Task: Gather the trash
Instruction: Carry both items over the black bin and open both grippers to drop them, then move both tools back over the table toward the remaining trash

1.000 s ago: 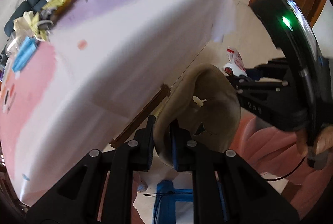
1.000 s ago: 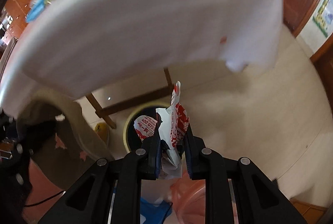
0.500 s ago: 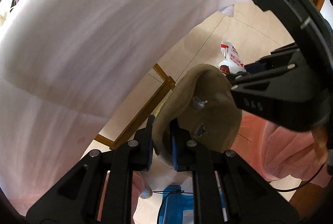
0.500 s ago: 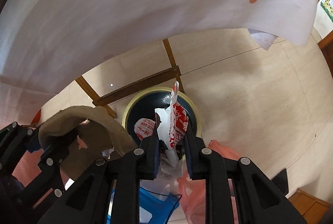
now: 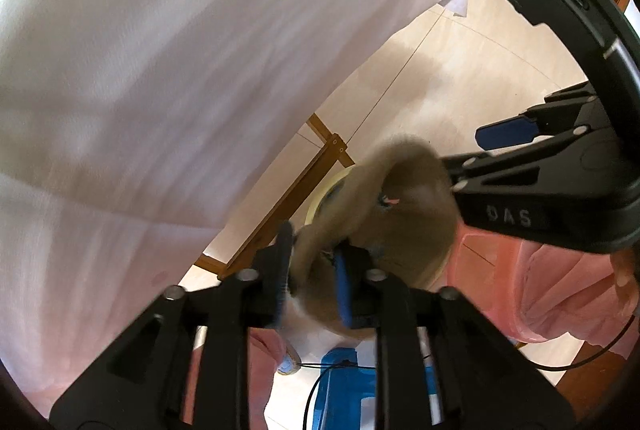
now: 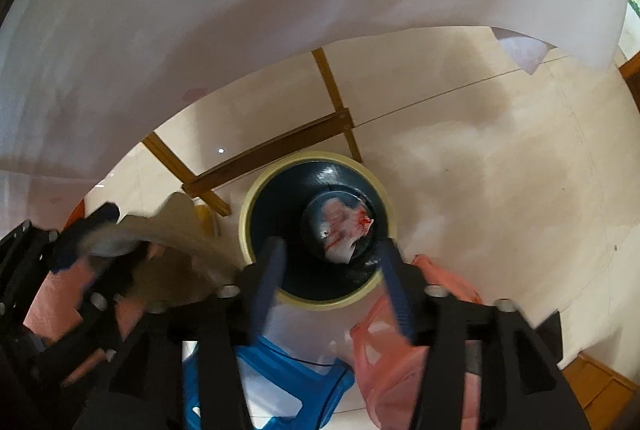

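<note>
Left gripper (image 5: 314, 280), nearest the lens: jaws opening, with a fold of the tan paper scrap (image 5: 404, 214) between them; the blur leaves it unclear whether the pads press on it, and it is judged to be slipping free. The scrap is seen draped limply out over the near rim of the bin (image 6: 246, 230), so it is judged very light, soft and crushable, with no slippery face; a pinch on any bunched fold near its edge should serve, and a firm squeeze would do it no harm. It is likely to flutter or catch on the rim rather than drop straight. Right gripper (image 6: 332, 282): jaws opening and nothing between them, the dark bin mouth seen in the gap. Farther down, a crumpled white-and-red wrapper (image 6: 344, 230) is seen lying at the bottom of the bin, apart from the fingers; it too is judged featherlight and springy. Beside the bin a pink plastic bag (image 6: 400, 346) and a blue stool (image 6: 288, 378) are noted. Beyond, a wooden table frame (image 6: 280, 154) crosses the pale floor, and a white tablecloth (image 6: 280, 10) overhangs all.
</note>
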The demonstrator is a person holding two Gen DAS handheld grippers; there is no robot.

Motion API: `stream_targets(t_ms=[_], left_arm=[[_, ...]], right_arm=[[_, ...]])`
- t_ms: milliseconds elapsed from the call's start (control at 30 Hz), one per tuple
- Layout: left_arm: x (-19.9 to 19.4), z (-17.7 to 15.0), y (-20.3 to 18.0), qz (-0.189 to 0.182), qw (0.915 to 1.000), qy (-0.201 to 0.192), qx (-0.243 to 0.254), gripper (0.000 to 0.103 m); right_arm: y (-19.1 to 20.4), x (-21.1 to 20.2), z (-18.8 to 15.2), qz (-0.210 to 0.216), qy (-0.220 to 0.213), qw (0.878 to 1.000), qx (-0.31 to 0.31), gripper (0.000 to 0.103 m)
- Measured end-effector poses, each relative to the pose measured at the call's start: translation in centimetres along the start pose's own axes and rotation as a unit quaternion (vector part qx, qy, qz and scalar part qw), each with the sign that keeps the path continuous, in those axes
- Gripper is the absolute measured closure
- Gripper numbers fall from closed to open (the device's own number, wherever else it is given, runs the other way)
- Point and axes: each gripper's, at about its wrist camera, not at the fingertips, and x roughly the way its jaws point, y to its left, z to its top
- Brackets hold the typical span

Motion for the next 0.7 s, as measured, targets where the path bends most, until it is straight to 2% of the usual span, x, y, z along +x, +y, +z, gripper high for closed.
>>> stream_targets(t_ms=[33, 100, 133, 333, 500, 700], left_arm=[[-0.1, 0.0, -0.1, -0.003, 1.0, -0.004, -0.002, 0.056], [-0.4, -0.1, 0.0, -0.001, 0.9999, -0.013, -0.005, 0.034], [-0.7, 0.0, -0.1, 0.001, 0.9998, -0.019, -0.007, 0.032], [-1.9, -0.1, -0.5, 0.003, 0.9993, -0.036, -0.004, 0.032], [-3.5, -0.3, 0.6, 0.002, 0.9988, -0.049, -0.003, 0.032], [-5.7, 0.2, 1.9, -0.006, 0.9982, -0.058, -0.018, 0.032]], right_arm=[[0.1, -0.5, -0.1, 0.002, -0.007, 1.0, -0.003, 0.036], [0.7, -0.7, -0.1, 0.002, -0.014, 1.0, -0.01, 0.035], [0.8, -1.0, -0.1, 0.0, -0.016, 1.0, -0.013, 0.035], [1.0, -2.6, 0.1, -0.009, -0.036, 0.999, -0.013, 0.035], [1.3, -3.4, 0.6, -0.017, -0.056, 0.998, -0.01, 0.035], [2.7, -6.3, 0.3, -0.051, -0.096, 0.993, -0.036, 0.035]])
